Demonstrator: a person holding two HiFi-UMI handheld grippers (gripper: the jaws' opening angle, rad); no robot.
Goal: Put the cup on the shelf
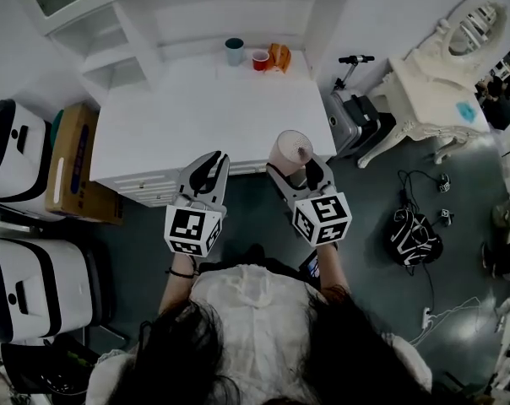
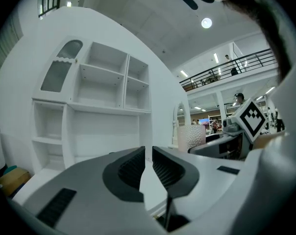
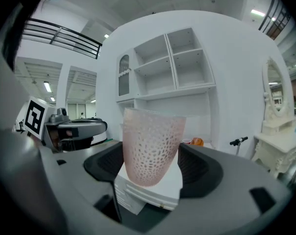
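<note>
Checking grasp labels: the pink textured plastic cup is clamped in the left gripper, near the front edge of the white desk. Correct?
Wrong gripper. The pink textured plastic cup is clamped in the right gripper, near the front edge of the white desk. The right gripper view shows it between those jaws. The left gripper is shut on nothing.

A mock room laid out in a large open hall

A white bench (image 1: 213, 125) backed by a white shelf unit (image 2: 109, 82) stands on a grey floor (image 1: 373, 226), with an ornate dressing table (image 1: 432, 91) and its oval mirror to the right. Loose cables and plugs (image 1: 442, 184) lie near it. A cardboard box (image 1: 73, 159) and white machines (image 1: 18, 154) sit left, and a railed mezzanine (image 2: 236, 65) runs under ceiling lights.
</note>
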